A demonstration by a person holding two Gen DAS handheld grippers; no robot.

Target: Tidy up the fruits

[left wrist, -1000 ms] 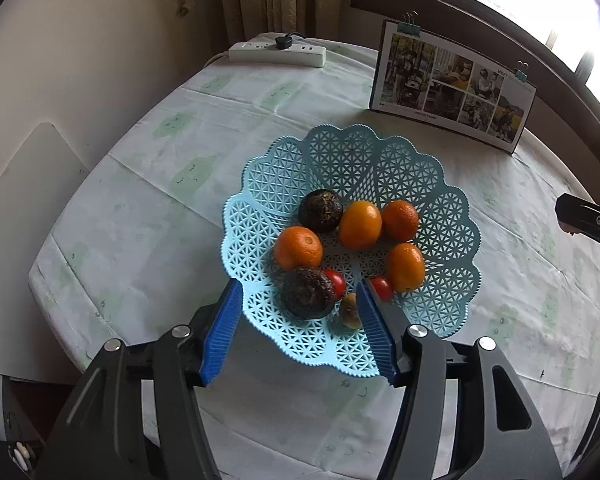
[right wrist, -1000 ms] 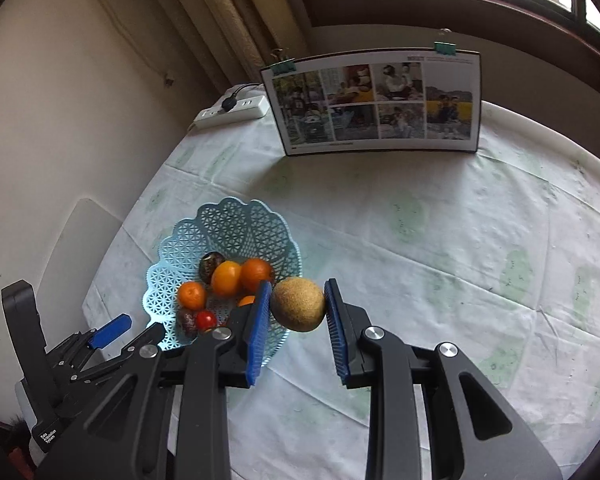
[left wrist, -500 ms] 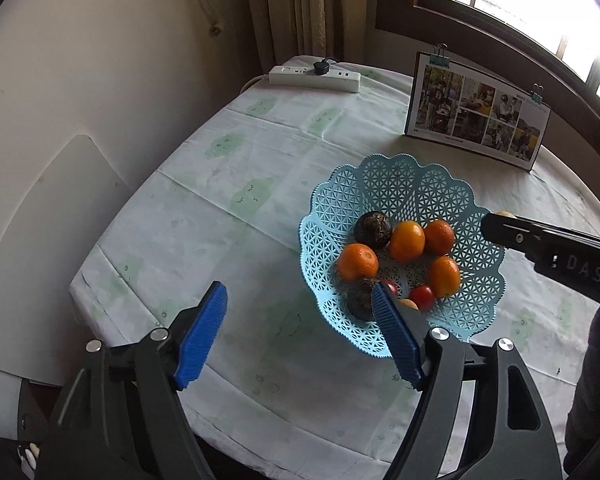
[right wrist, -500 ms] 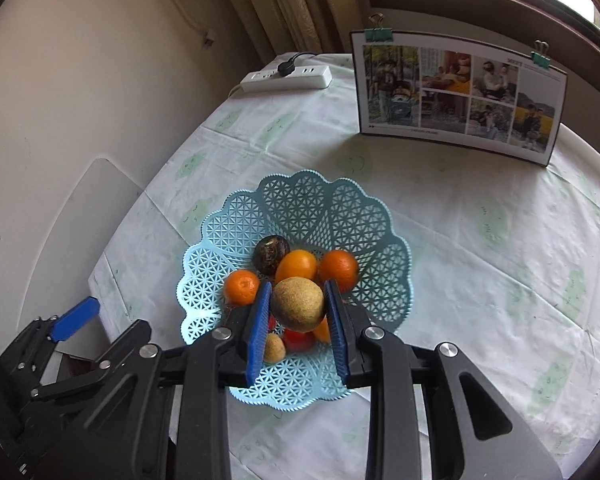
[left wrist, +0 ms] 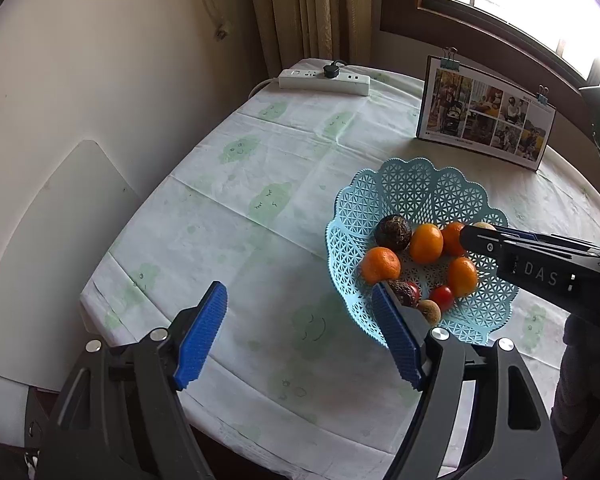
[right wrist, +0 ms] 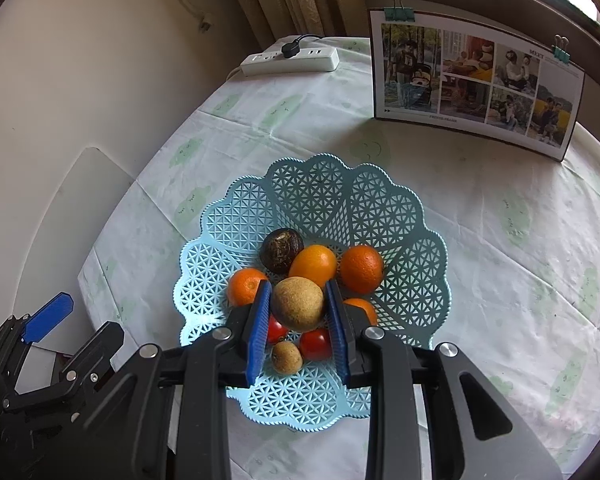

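- While my right tongs [right wrist: 297, 307] grip the round brown fruit [right wrist: 297, 303] over the pale-blue lattice plastic basket [right wrist: 320, 192], release remains.
- Left tongs [left wrist: 300, 332] gape wide, empty; other fruit already lies inside.

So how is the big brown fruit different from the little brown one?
The big brown fruit is pinched between the right gripper pads above the basket; the little brown fruit lies loose in it. One is clearly larger. Both are tan, rough and roundish.

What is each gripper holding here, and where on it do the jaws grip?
The right gripper holds the tan round fruit by its two opposite sides, above the blue basket. The left gripper is open and holds nothing.
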